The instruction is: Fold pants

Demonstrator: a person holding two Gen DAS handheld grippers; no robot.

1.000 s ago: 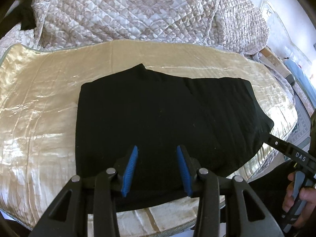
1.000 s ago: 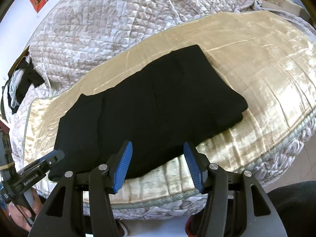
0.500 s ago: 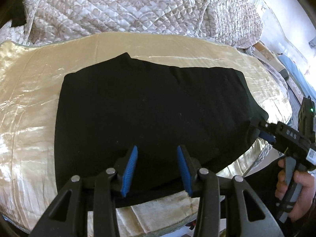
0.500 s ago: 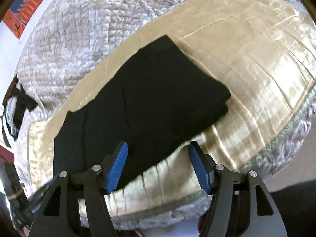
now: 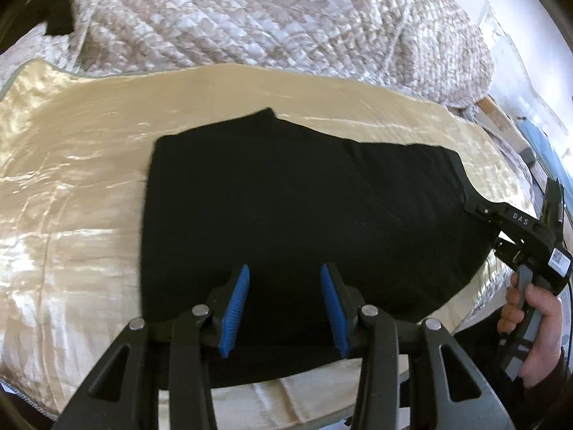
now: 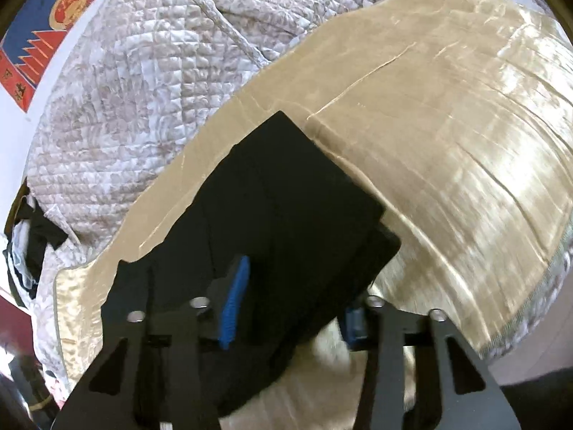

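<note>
Left gripper (image 5: 284, 308) is being held over the near edge of the black pants (image 5: 304, 222), jaws parted, blue pads (image 5: 234, 311) apart with only cloth seen beneath them; whether the pads are touching the cloth cannot be told. Right gripper (image 6: 290, 301) is being closed at the right end of the pants (image 6: 286, 222), fabric lying between its jaws; one pad (image 6: 232, 304) is showing against the cloth, the other is mostly hidden behind the garment edge. In the left wrist view the right gripper (image 5: 476, 211) is being met by the garment's right corner, its handle being held by a hand (image 5: 537, 308). The pants are lying partly folded on a gold satin cover (image 5: 71, 186), toward its near edge. A quilted bedspread (image 5: 250, 18) is lying bunched at the far side.
</note>
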